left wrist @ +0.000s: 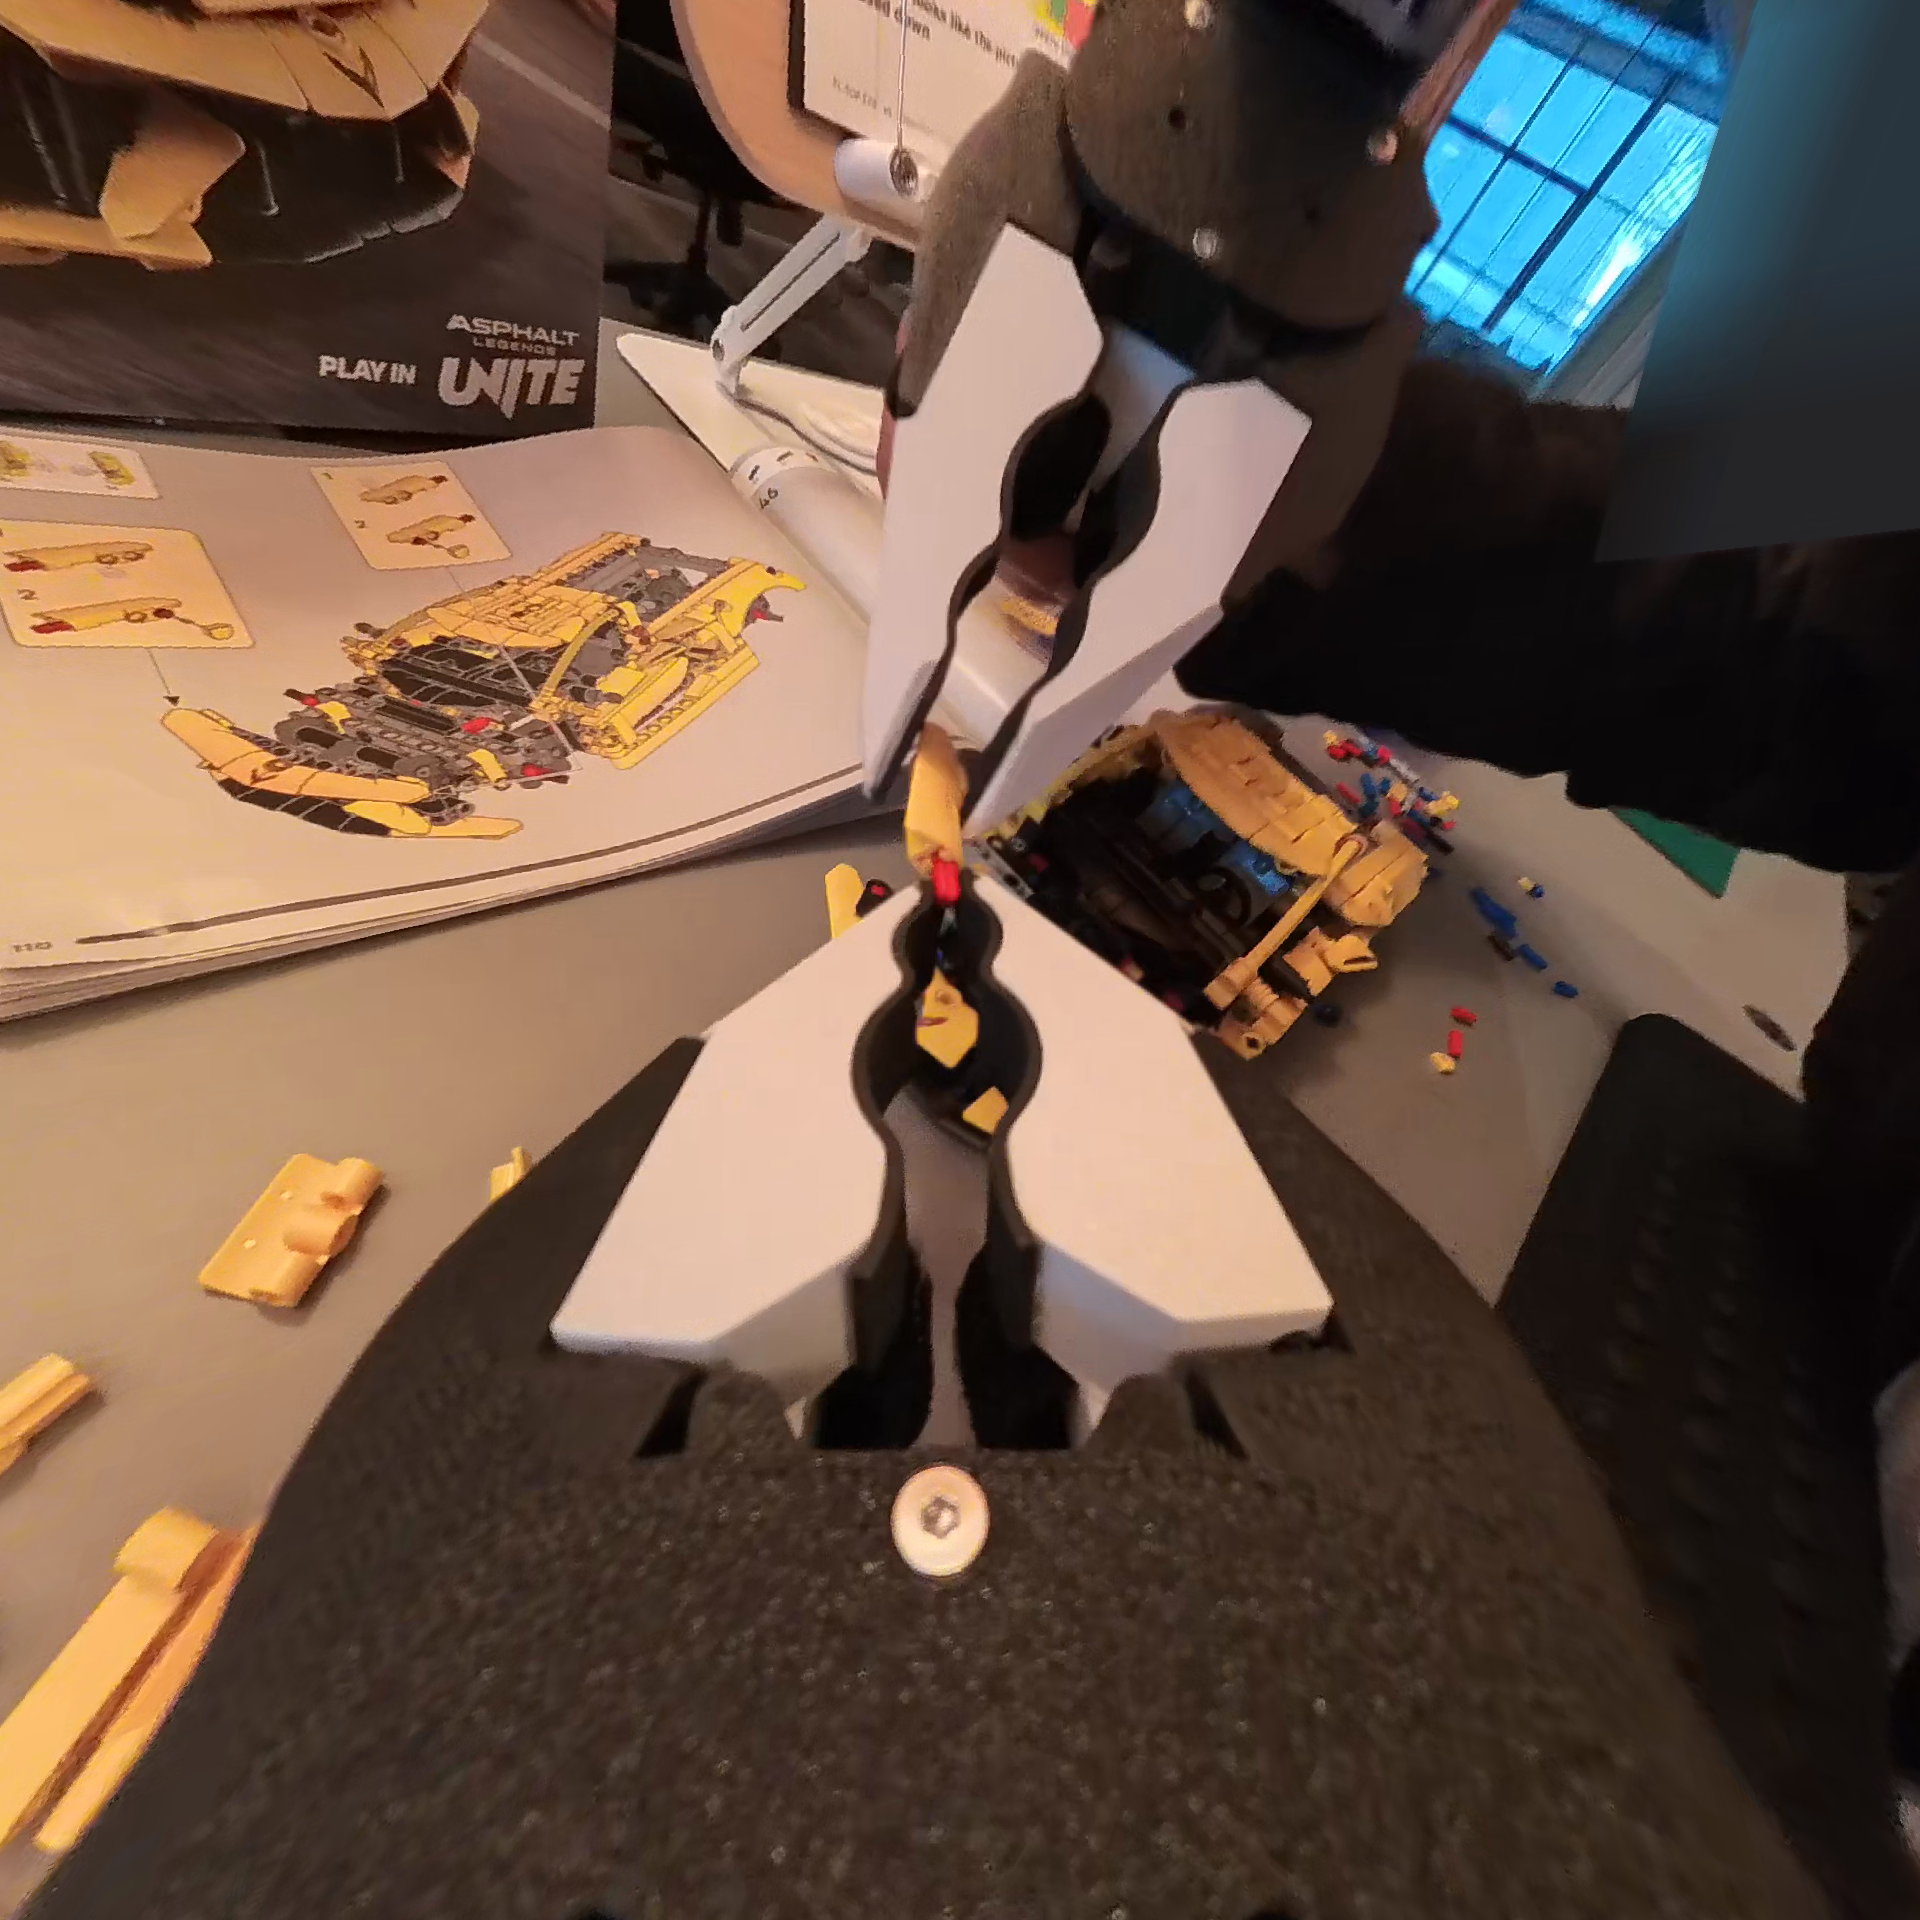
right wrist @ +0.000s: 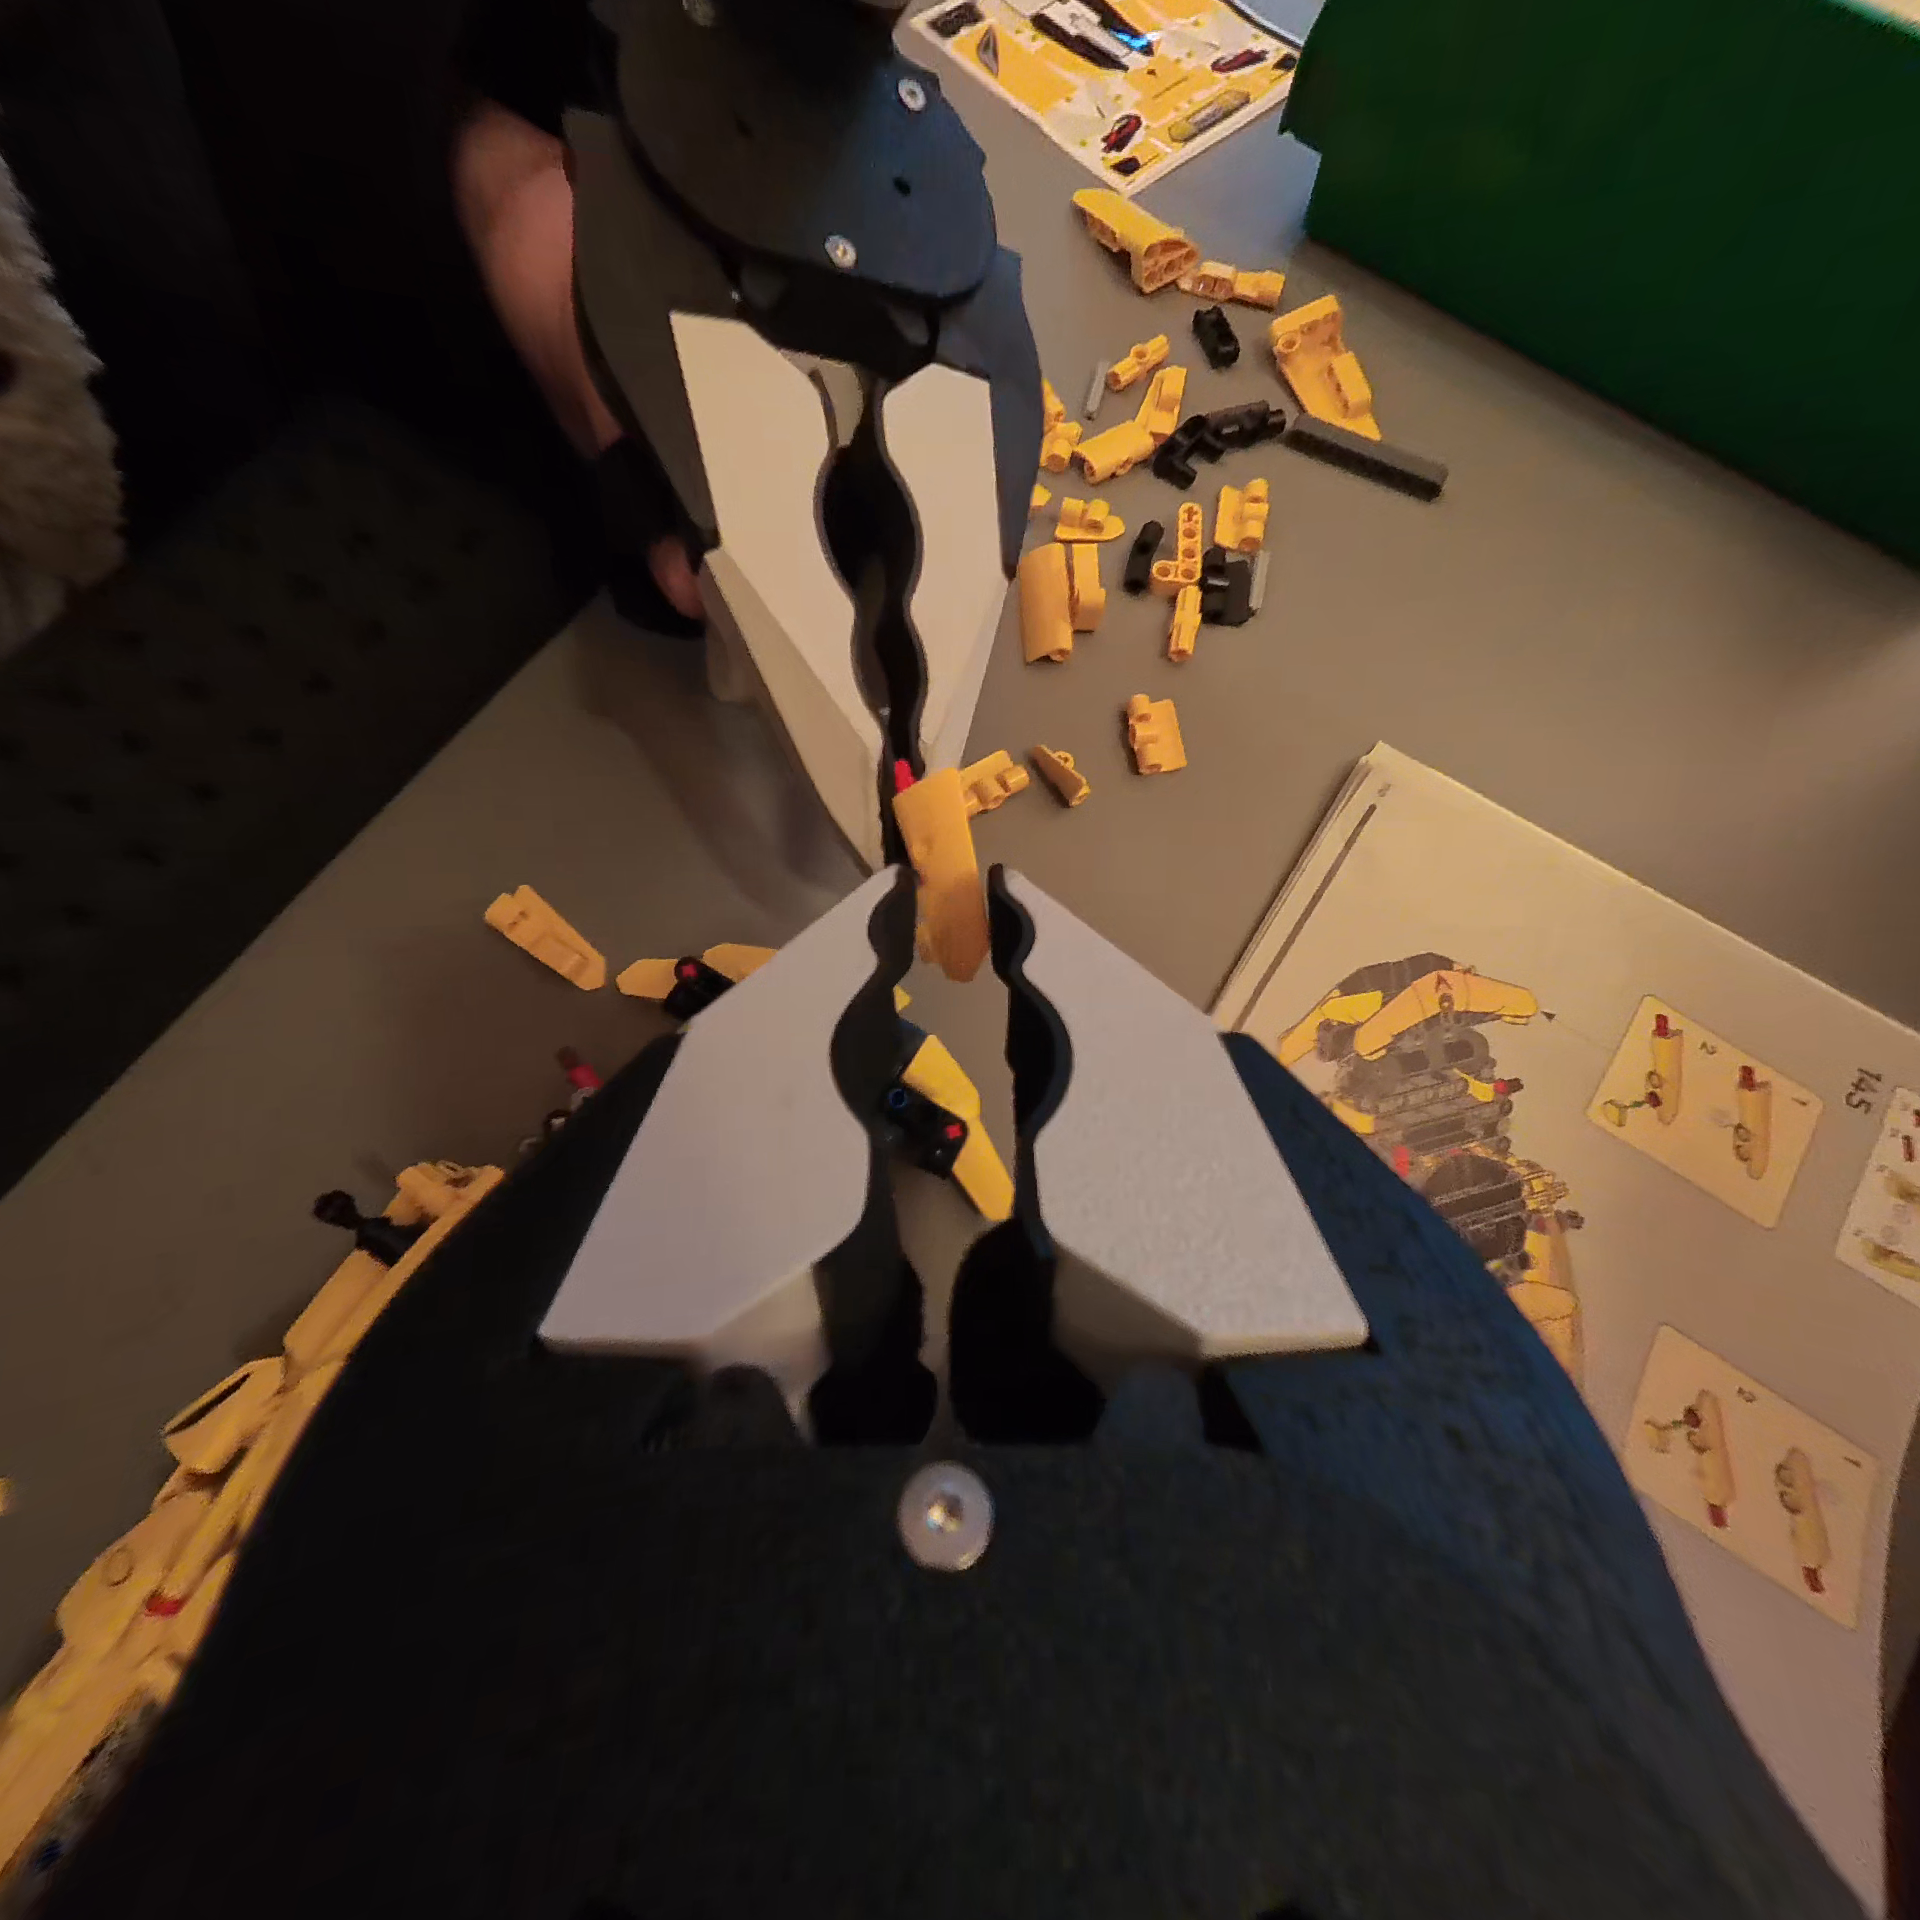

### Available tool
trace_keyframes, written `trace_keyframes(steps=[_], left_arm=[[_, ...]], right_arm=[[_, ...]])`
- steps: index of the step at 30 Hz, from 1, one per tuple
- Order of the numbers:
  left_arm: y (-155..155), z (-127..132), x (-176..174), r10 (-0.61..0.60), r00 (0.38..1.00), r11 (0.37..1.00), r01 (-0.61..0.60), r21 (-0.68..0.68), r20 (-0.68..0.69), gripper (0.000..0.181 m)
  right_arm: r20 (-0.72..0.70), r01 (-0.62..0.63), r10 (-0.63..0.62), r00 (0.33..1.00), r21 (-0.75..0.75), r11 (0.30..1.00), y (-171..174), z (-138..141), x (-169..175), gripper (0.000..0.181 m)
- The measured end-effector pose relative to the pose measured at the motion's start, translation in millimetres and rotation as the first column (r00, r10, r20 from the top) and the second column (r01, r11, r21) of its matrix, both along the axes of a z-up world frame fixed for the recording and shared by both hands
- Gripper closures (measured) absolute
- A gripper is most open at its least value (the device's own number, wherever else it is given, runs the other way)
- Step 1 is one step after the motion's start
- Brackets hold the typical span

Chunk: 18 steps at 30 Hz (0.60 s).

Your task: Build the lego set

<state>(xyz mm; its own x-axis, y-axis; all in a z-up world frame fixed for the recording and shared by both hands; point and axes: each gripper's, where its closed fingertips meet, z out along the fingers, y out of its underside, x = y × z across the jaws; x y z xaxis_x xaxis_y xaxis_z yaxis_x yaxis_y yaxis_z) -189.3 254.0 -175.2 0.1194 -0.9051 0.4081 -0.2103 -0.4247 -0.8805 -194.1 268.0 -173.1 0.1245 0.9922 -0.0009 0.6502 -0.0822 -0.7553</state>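
Note:
My left gripper (left wrist: 945, 906) is shut on a small red pin (left wrist: 944, 879). My right gripper (right wrist: 948, 885) is shut on a yellow curved panel piece (right wrist: 940, 868) and holds it above the table. The two grippers meet tip to tip, and the red pin sits at the end of the yellow piece. The right gripper (left wrist: 932, 800) comes down from above in the left wrist view with the yellow piece (left wrist: 932, 784). The left gripper (right wrist: 900, 805) and the red pin (right wrist: 902, 774) show in the right wrist view. The partly built yellow and black car (left wrist: 1226, 862) lies behind the grippers.
An open instruction booklet (left wrist: 416, 675) lies on the grey table (left wrist: 436, 1101), with the set's box (left wrist: 260, 208) behind it. Loose yellow and black pieces (right wrist: 1143, 468) are scattered on the table. A green box (right wrist: 1610, 208) and a sticker sheet (right wrist: 1101, 73) lie farther off. Small coloured pins (left wrist: 1392, 790) lie by the car. Less than 4 cm separates the two grippers' tips.

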Motion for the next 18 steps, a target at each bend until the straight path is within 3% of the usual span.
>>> trace_keyframes(steps=[8, 10, 13, 18], left_arm=[[-6, -13, 1, -0.037, 0.998, 0.999, 0.036, -0.012, -0.059, 0.176], [-8, -20, 1, -0.045, 0.994, 0.999, 0.045, 0.001, -0.099, 0.163], [-15, -35, 4, -0.069, 0.980, 0.997, 0.075, 0.027, -0.189, 0.150], [-22, -49, 6, -0.099, 0.956, 0.992, 0.117, 0.049, -0.277, 0.149]], right_arm=[[0.121, -0.023, 0.036, 0.992, -0.108, 0.994, -7, -16, 14, 0.172], [0.198, -0.019, 0.052, 0.979, -0.166, 0.986, -6, -25, 27, 0.173], [0.329, -0.044, 0.155, 0.931, -0.322, 0.946, -11, -42, 43, 0.172], [0.390, -0.124, 0.383, 0.837, -0.548, 0.828, -19, -57, 48, 0.173]])
